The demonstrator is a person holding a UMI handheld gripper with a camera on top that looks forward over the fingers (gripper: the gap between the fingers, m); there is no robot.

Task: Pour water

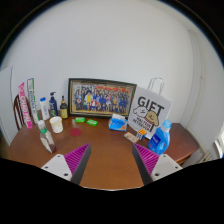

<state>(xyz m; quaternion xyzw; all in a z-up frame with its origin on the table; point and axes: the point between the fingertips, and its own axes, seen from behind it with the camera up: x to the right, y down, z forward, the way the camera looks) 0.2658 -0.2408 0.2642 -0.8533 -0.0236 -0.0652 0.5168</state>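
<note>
Bottles (52,104) stood at centre left of the frame on the wooden table (105,150), well beyond the gripper (111,160) and left of its fingers. Fingers spread wide, holding nothing. Framed photo (101,99) leaned against the wall; a white gift bag (150,108) stood at right.

A wooden worktop (105,165), brown with a low satin sheen, is seen under a dark-framed group photograph (100,98) with a glossy face. A white paper gift bag (150,112) is shown matt, small bottles (52,105) appear plastic, and the gripper's (112,160) pink pads (152,160) look ribbed.
</note>
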